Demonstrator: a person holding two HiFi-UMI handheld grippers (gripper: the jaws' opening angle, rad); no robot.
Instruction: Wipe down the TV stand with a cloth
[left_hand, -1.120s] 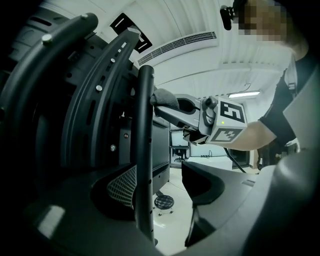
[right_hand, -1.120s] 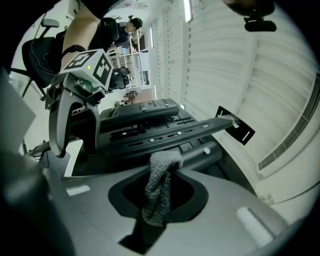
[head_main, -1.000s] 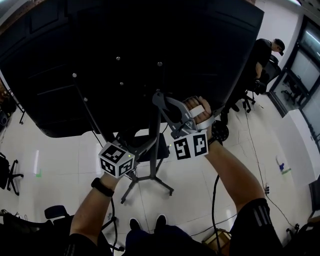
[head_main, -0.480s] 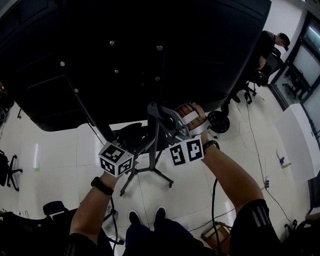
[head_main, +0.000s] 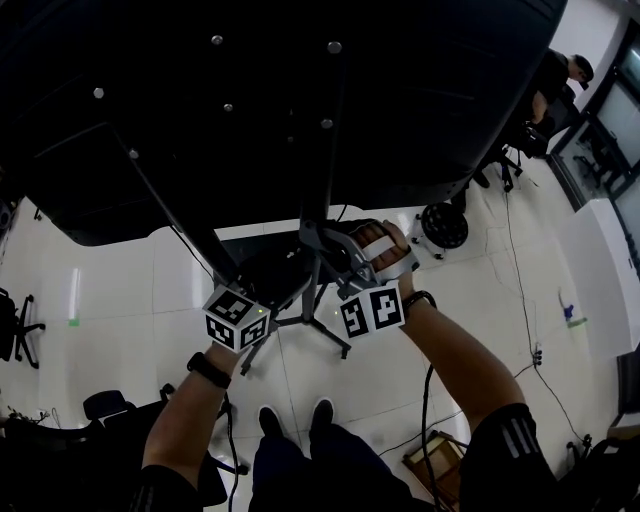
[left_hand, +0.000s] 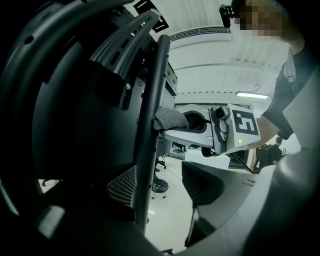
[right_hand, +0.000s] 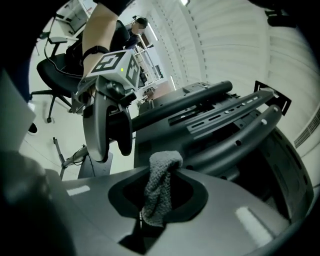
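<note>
My right gripper (right_hand: 142, 222) is clamped on the grey cloth (right_hand: 160, 187), with the cloth pressed against the TV stand pole (left_hand: 156, 85). My left gripper (left_hand: 160, 186) has its jaws apart, with the same pole standing between them, close to one pad and not squeezed.

The cloth (right_hand: 161, 190) is finished in mottled grey knit. The TV stand (head_main: 316, 140) is coated black. Black-and-white square markers are carried on the cubes of the left gripper (left_hand: 160, 196) and right gripper (right_hand: 150, 220), whose bodies are moulded in grey. The floor (head_main: 120, 300) is tiled glossy white.
</note>
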